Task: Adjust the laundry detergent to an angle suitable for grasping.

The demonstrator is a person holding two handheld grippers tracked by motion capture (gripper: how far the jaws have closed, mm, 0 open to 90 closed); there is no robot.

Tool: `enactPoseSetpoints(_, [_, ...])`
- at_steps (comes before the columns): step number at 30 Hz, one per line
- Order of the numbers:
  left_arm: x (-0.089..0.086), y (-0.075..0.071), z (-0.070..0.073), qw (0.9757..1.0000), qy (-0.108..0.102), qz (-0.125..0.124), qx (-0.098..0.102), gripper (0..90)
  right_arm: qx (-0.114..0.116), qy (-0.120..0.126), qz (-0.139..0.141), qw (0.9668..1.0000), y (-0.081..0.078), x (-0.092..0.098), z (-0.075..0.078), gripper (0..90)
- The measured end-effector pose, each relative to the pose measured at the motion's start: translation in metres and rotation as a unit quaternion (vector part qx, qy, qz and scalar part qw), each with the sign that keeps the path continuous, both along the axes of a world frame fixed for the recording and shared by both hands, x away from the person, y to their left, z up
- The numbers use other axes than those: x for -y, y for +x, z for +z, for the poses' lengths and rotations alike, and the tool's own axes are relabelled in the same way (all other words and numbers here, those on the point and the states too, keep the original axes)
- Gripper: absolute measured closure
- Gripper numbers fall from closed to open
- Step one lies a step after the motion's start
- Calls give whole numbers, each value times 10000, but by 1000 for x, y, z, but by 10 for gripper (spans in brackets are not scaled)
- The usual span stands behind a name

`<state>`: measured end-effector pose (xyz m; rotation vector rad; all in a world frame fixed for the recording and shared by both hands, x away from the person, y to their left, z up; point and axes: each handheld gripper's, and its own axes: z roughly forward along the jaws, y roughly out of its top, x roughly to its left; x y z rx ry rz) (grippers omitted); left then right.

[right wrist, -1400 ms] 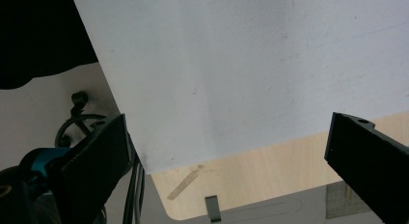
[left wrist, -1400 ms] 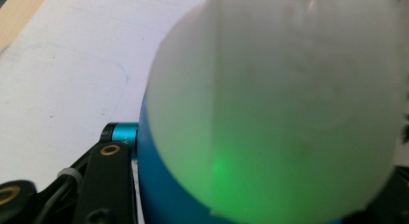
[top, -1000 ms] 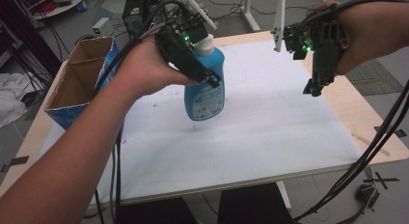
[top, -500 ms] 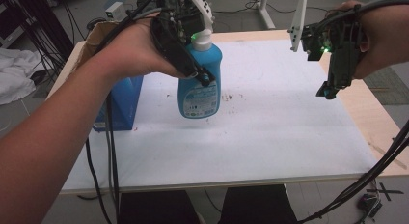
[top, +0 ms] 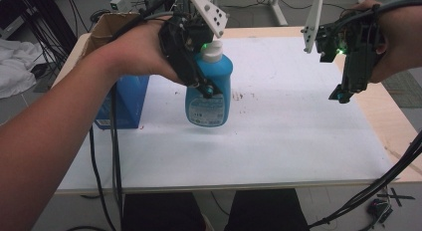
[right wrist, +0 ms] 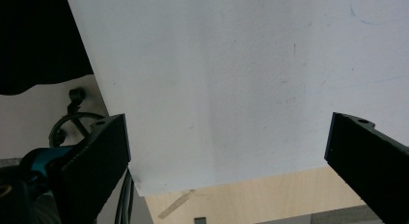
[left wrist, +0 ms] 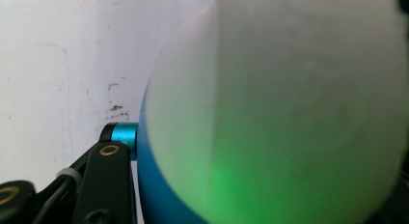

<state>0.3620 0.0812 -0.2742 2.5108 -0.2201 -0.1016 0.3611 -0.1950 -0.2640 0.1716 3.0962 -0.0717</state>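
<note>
Overhead, count runs: one blue bottle (top: 209, 94), two grippers, one cardboard box (top: 122, 94), one white table (top: 278, 141). Left gripper (top: 201, 84) sits clamped on the bottle's upper body, just below the white cap (top: 215, 48); jaws pinch the shoulder from the near side, and the person's left hand (top: 144, 49) wraps the gripper body. Bottle stands about upright, long axis running 12 to 6 o'clock in the high view, cap toward 12, base toward 6, a slight lean at most; whether the base rests on the table or hangs just above it cannot be told. It lies left of table centre, with the box just beside it at 9 o'clock and small brown specks on the tabletop at its 3 o'clock. From the left gripper view the cap (left wrist: 289, 108) bulks pale and blurred, green-lit, blue body showing beneath it. Right gripper (top: 343, 94) hangs well apart at 3 o'clock, above the table's right edge, pointing down; its own view shows jaws spread wide, nothing between them, white tabletop (right wrist: 231, 89) under.
</note>
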Motion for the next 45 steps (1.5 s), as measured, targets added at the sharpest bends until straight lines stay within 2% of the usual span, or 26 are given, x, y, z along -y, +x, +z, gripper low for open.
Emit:
enactPoseSetpoints(1, [0, -1, -4, 9998, -24, -218, 37, 432, -9, -13, 2, 10000, 1, -1, 0, 14])
enactPoseSetpoints(2, [0, -1, -4, 9998, -24, -218, 37, 432, -9, -13, 2, 10000, 1, -1, 0, 14])
enactPoseSetpoints(3, [0, -1, -7, 9993, -41, -374, 23, 432, -11, 2, 29, 10000, 2, -2, -1, 14])
enactPoseSetpoints(6, [2, -1, -11, 9988, -59, -491, 28, 432, -11, -10, 40, 10000, 2, -2, -1, 14])
enactPoseSetpoints(7, [3, -1, -14, 9980, -94, -624, 32, 432, -12, -6, 52, 10000, 3, -3, -2, 14])
enactPoseSetpoints(8, [3, -1, -14, 9980, -94, -624, 32, 432, -12, -6, 52, 10000, 3, -3, -2, 14])
enactPoseSetpoints(9, [3, -2, -17, 9973, -105, -732, 15, 432, -11, -9, 65, 10000, 3, -3, -2, 14])
enactPoseSetpoints(10, [3, -2, -17, 9973, -105, -732, 15, 432, -11, -9, 65, 10000, 3, -3, -2, 14])
enactPoseSetpoints(13, [2, -2, -24, 9954, -194, -933, -55, 432, -28, -25, 37, 10000, 2, -3, -2, 14])
enactPoseSetpoints(17, [1, -2, -31, 9950, -172, -975, -142, 432, -22, -30, 30, 10000, 0, -2, -1, 14])
enactPoseSetpoints(25, [2, -2, -43, 9951, -156, -966, -160, 432, -10, -14, 60, 10000, 0, -1, -3, 14])
enactPoseSetpoints(27, [2, -4, -49, 9951, -209, -959, -84, 431, -14, -30, 49, 10000, 0, -1, -4, 14])
enactPoseSetpoints(45, [2, -6, -58, 9935, -229, -1112, -129, 429, -82, -54, 43, 9999, 0, -2, -10, 14])
